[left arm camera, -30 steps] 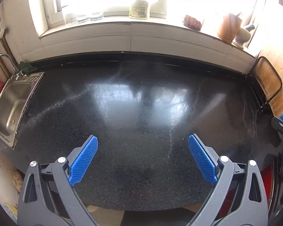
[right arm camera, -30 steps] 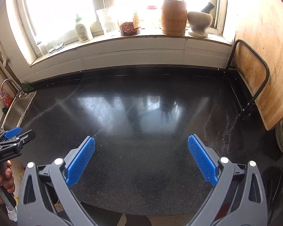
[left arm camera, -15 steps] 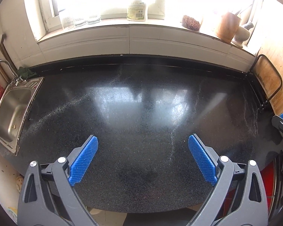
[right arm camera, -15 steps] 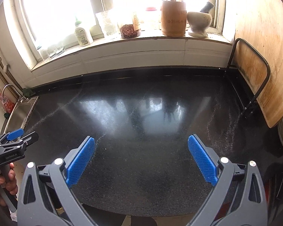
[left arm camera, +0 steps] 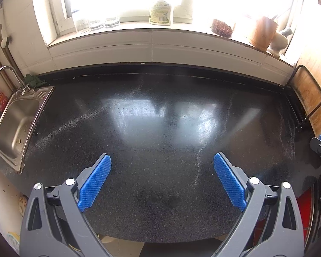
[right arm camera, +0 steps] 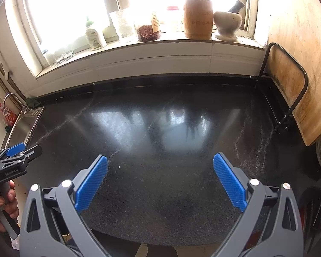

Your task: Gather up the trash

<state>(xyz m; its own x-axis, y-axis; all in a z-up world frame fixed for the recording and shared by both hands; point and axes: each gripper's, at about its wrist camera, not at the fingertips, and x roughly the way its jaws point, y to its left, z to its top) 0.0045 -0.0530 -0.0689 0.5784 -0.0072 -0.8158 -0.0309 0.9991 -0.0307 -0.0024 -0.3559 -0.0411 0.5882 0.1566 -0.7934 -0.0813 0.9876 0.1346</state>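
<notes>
The left gripper [left arm camera: 162, 180] hung above the near edge of the black speckled tabletop [left arm camera: 160, 124], its blue-padded fingers [left arm camera: 95, 181] spread wide apart with nothing between them. The right gripper [right arm camera: 160, 181] hung over the same tabletop, its fingers [right arm camera: 92, 182] likewise spread wide and empty. In the right wrist view the left gripper also showed at the left of the tabletop's near edge, with a hand [right arm camera: 4, 201] wrapped around its handle; in the left wrist view only a tip of the right gripper showed at the right of the tabletop.

No piece of trash could be made out on the tabletop in either view; its surface showed only pale streaks and the glare of the window [right arm camera: 75, 6].

A steel sink [left arm camera: 17, 122] was set into the left end of the tabletop, with a curved tap [left arm camera: 4, 75] at its far corner. Behind the tabletop ran a white windowsill [right arm camera: 160, 47]. On the sill, from the sink side, stood small clear glasses [right arm camera: 60, 55], a white plastic bottle [right arm camera: 94, 36], a clear container [right arm camera: 123, 26], a jar of reddish-brown contents [right arm camera: 148, 32], a wooden utensil holder [right arm camera: 198, 20] and a stone mortar with pestle [right arm camera: 228, 24]. At the right end of the tabletop a wooden board [right arm camera: 299, 64] leaned against the wall, with a black metal rack [right arm camera: 289, 90] in front of it.
</notes>
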